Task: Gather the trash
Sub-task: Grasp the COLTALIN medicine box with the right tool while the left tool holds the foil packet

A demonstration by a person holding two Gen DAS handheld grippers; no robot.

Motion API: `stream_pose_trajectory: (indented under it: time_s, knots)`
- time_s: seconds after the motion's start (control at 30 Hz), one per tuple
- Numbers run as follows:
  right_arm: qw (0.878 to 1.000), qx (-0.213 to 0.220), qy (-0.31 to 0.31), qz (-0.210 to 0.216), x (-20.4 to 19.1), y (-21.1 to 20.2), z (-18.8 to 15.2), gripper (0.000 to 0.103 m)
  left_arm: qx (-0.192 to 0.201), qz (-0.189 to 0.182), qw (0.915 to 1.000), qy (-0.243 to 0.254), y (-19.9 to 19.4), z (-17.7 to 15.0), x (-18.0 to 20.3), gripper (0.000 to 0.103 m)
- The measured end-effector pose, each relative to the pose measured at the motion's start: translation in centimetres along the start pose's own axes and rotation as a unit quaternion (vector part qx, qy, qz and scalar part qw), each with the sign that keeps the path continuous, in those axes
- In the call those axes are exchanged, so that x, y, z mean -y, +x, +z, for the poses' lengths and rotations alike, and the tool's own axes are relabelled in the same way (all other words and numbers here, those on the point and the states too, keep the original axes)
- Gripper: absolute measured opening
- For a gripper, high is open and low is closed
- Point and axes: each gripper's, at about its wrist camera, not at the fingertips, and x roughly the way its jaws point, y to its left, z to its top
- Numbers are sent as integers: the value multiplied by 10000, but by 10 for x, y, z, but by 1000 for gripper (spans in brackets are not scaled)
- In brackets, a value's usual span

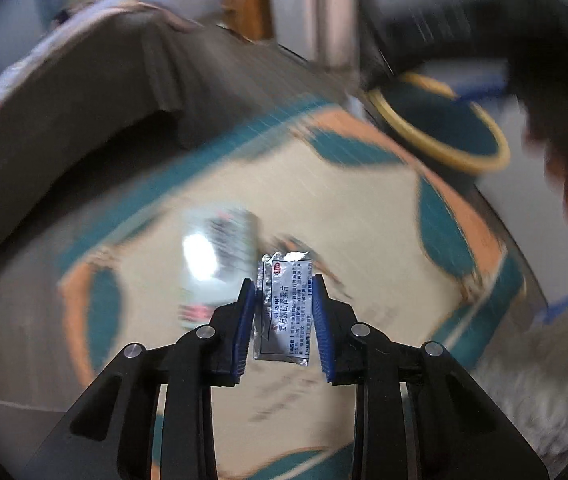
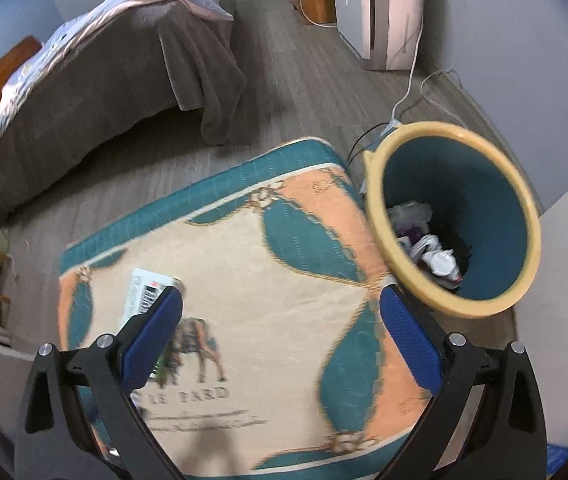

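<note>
Floorboards run open between the bed and your patterned rug. Beside the rug's corner stands the teal bin, trash already inside. A white box lies on the rug. Your right gripper gapes wide, angled down; your left gripper pinches a foil sachet.

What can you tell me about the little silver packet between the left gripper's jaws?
The silver foil sachet is small, rectangular and crinkled, with printed black text and a red round mark near its top. It looks like a medicine packet, its top edge creased and bent. It stands roughly upright, lifted above the patterned rug, pinched at both side edges by the blue pads of the left gripper, whose jaws are closed on it.
</note>
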Motion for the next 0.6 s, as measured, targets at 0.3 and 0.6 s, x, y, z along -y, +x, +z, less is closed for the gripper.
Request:
stream_pose_trajectory:
  time_s: [0.3, 0.6]
  knots:
    - [9980, -424, -470, -37, -62, 46, -12, 97, 327, 745, 9915, -1015, -22, -3, -95, 30]
    - [9906, -661, -1173, -230, -119, 95, -24, 97, 316, 739, 9830, -1650, -6, -2, -148, 30]
